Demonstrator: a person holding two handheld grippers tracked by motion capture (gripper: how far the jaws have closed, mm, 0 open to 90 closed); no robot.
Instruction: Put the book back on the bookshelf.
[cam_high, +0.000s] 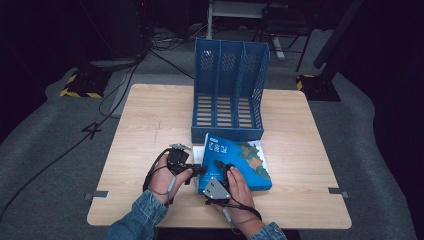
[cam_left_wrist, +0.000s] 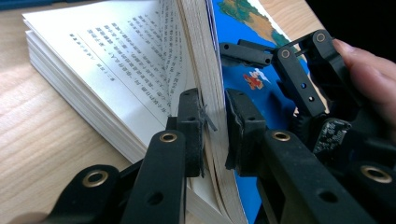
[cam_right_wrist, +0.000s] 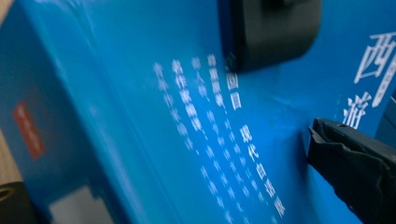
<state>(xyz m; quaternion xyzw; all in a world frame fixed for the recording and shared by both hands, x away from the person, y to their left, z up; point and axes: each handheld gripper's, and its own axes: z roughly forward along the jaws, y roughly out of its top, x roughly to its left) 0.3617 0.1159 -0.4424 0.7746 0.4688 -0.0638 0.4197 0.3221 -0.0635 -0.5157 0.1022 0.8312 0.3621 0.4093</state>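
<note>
Your sleeves (cam_high: 145, 212) are blue denim, cuffed at the wrists. Both grippers are black plastic — the left gripper (cam_left_wrist: 215, 126) shows brass-ringed screw holes, the right gripper (cam_high: 218, 167) carries a grey three-cornered plate, and thin black cables loop round your hands.

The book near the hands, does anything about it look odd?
Yes. The blue book isn't lying shut: the left claw has its front cover and a wad of pages lifted between its jaws, baring printed pages beneath.
</note>
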